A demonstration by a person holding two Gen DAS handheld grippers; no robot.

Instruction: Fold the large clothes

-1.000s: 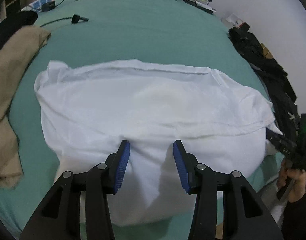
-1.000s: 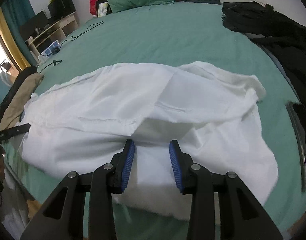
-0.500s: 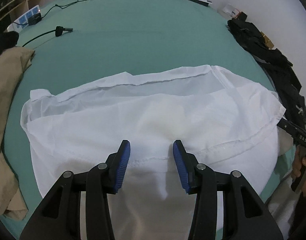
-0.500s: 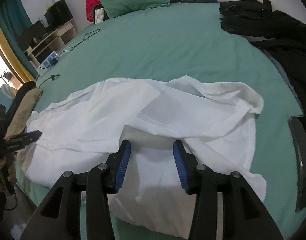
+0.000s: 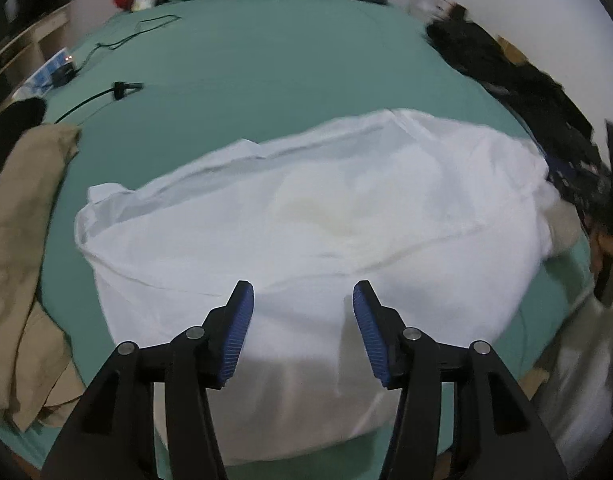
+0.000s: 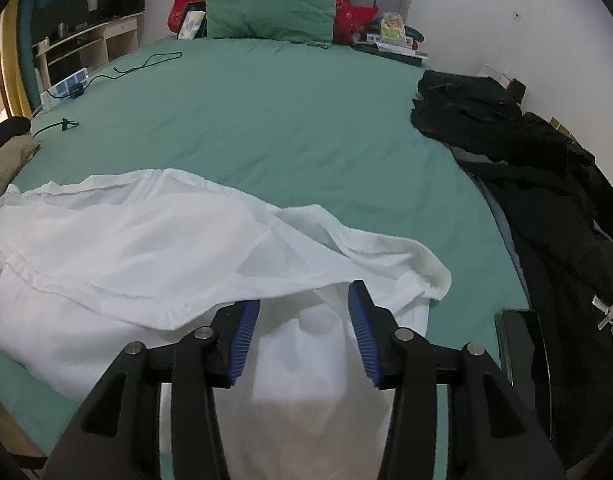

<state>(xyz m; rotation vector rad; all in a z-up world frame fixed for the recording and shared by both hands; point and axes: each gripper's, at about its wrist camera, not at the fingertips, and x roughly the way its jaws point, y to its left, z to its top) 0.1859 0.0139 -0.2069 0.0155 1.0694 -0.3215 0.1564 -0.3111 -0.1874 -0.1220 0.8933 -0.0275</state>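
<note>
**White garment spread near the front edge of the bed, both tongs released**

A green bed sheet (image 6: 290, 128) is seen covering the whole bed. At its head a green pillow (image 6: 268, 10) is propped against red bedding (image 6: 186, 4), with a clutter of small items (image 6: 392, 32) beside it. Black clothes (image 6: 526, 168) are piled along the right edge, against the wall, and a dark flat object (image 6: 518, 348) is lying just in front of that pile. On the left edge a tan garment (image 5: 22, 248) is draped, and a black cable (image 5: 106, 94) is trailed across the sheet beyond it. A wooden shelf unit (image 6: 90, 46) is seen standing beside the bed.

The white garment (image 5: 314, 232) is laid out across the near part of the bed, wrinkled, with one layer folded over another; its front part is hanging over the bed's edge. Its view is blurred in the left camera.

The left gripper (image 5: 302, 304) is held wide open above the cloth, nothing between its blue pads (image 5: 238, 328). The right gripper (image 6: 304, 300) is likewise spread wide, with a hemmed fold lying over the tip of its left pad (image 6: 244, 332); nothing is clamped.
</note>
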